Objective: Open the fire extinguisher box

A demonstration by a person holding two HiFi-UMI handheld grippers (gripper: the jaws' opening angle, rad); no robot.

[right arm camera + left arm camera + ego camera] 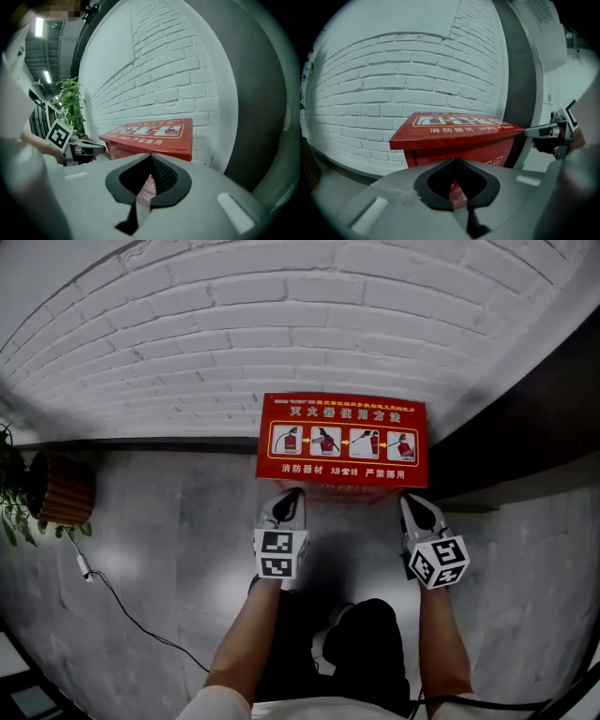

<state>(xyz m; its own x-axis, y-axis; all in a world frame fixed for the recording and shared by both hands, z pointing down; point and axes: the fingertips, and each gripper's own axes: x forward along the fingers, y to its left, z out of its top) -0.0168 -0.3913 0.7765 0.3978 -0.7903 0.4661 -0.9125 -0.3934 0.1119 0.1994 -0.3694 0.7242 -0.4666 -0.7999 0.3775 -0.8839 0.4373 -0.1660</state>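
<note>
Red fire extinguisher box (pixel 341 448), lid down, stands on the grey floor (pixel 159 549) against the white brick wall (pixel 234 334), at 12 o'clock from me. I hold the left tongs (pixel 290 497) at its 7 o'clock and the right tongs (pixel 413 504) at its 5 o'clock. Both point at the box front, close to it, each pair pressed together on nothing.

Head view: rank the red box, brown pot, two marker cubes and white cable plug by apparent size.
1. red box
2. brown pot, narrowly
3. left marker cube and right marker cube: alike, and nearer the camera
4. white cable plug
</note>
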